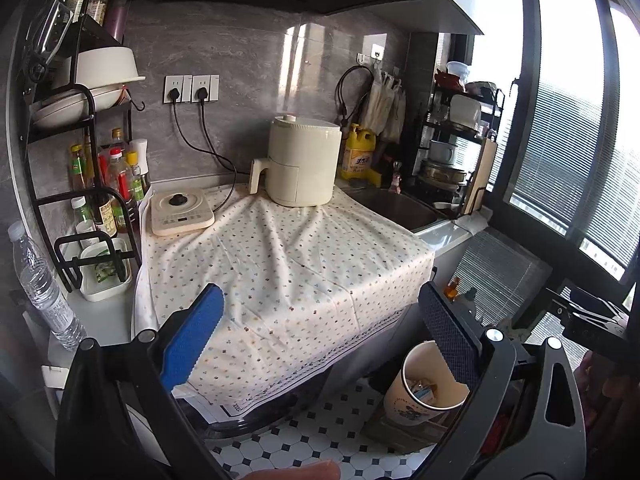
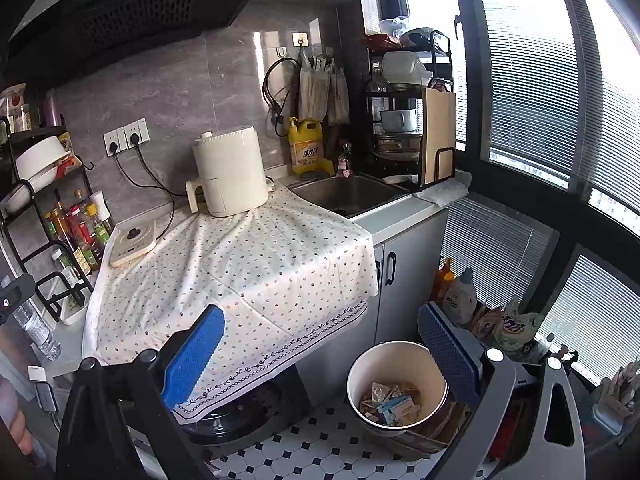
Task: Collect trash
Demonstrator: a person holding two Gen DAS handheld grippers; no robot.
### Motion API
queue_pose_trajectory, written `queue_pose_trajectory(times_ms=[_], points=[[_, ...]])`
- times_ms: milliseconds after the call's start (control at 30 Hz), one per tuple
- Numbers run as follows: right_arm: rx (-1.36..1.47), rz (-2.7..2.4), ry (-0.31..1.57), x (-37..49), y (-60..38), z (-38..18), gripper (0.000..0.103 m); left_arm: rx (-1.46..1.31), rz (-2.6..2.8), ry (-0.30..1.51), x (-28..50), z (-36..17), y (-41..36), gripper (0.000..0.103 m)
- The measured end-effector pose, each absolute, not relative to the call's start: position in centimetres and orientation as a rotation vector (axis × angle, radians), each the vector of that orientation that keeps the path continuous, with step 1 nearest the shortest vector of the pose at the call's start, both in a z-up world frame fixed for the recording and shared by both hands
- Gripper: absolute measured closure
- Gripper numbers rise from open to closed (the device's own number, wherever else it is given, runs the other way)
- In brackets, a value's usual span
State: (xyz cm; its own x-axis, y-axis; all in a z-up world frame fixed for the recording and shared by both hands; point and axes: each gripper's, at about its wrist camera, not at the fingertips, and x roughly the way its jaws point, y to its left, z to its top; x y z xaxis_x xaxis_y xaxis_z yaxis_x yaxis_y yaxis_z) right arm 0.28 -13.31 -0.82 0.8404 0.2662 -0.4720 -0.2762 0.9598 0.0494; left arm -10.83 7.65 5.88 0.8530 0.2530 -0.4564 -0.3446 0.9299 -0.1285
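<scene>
A white paper bucket [image 2: 394, 384] on the tiled floor below the counter holds several crumpled wrappers [image 2: 390, 402]; it also shows in the left wrist view as the bucket [image 1: 420, 392], partly hidden behind my right-hand finger. My left gripper [image 1: 320, 328] is open above the counter's front edge, nothing between its blue pads. My right gripper [image 2: 320, 336] is open too, held over the counter corner and the bucket, empty. The dotted cloth [image 1: 280, 264] on the counter carries no loose trash that I can see.
A cream air fryer [image 1: 302, 160] and a small induction hob [image 1: 180, 214] stand on the cloth. A rack of sauce bottles [image 1: 108, 184] and a water bottle [image 1: 40, 284] are left. The sink [image 2: 348, 196], a dish rack [image 2: 408, 120] and window blinds lie right. Detergent bags [image 2: 508, 328] crowd the floor.
</scene>
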Motion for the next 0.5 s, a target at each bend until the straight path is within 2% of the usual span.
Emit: queue_pose_trajectory(times_ms=[500], points=[[-0.018,0.280,0.511,0.44,-13.96,-0.81,0.008,-0.212,0.295,0.454,-9.81,5.84,7.05,0.006]])
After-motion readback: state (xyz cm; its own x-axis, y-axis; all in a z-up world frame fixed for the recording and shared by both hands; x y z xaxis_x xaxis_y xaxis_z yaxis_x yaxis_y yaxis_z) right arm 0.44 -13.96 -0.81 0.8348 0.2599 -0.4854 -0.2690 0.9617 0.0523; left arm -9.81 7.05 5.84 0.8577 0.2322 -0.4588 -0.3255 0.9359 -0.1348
